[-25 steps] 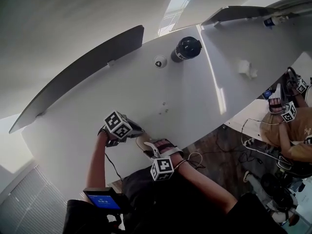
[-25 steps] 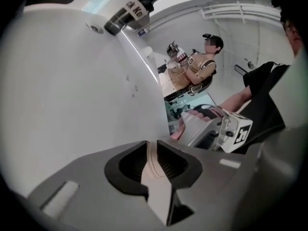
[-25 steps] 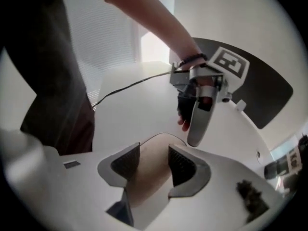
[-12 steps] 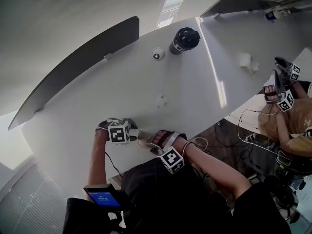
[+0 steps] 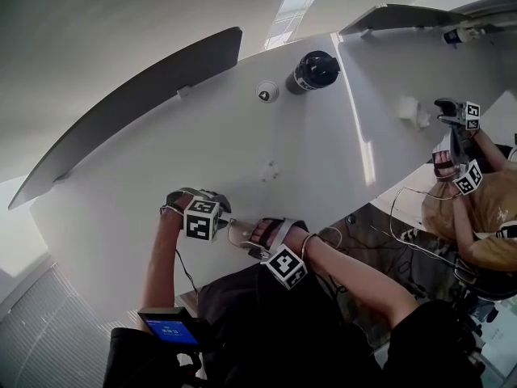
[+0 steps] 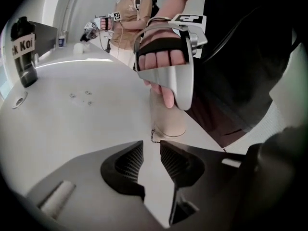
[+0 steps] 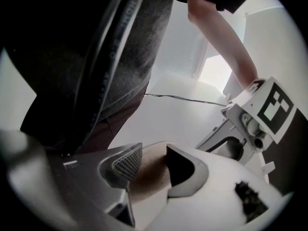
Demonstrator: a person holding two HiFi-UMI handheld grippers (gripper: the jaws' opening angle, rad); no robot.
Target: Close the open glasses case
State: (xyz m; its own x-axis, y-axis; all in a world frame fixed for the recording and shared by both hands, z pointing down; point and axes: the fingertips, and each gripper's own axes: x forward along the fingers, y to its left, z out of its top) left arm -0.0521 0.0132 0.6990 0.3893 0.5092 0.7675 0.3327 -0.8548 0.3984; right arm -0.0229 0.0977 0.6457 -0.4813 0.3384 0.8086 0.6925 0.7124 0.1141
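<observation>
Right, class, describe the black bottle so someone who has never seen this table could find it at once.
Start at the white table. At its far edge, near the dark divider panel, the black bottle stands upright. Unlike the small pale ring beside it, it is tall, dark and bears white lettering.

L gripper (image 6: 149, 154) fingers (image 6: 126, 163) closing w/ nothing between; R gripper (image 7: 154, 163) fingers (image 7: 124, 165) closing round tan case (image 7: 151, 178).

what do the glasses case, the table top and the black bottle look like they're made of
Glasses case: tan, matte, soft-looking skin, probably faux leather or fabric; unsure.
Table top: white, smooth, faintly glossy with a light streak across it, likely laminate or painted board.
Black bottle: dark with white print, dull sheen; plastic or coated metal, cannot tell.
</observation>
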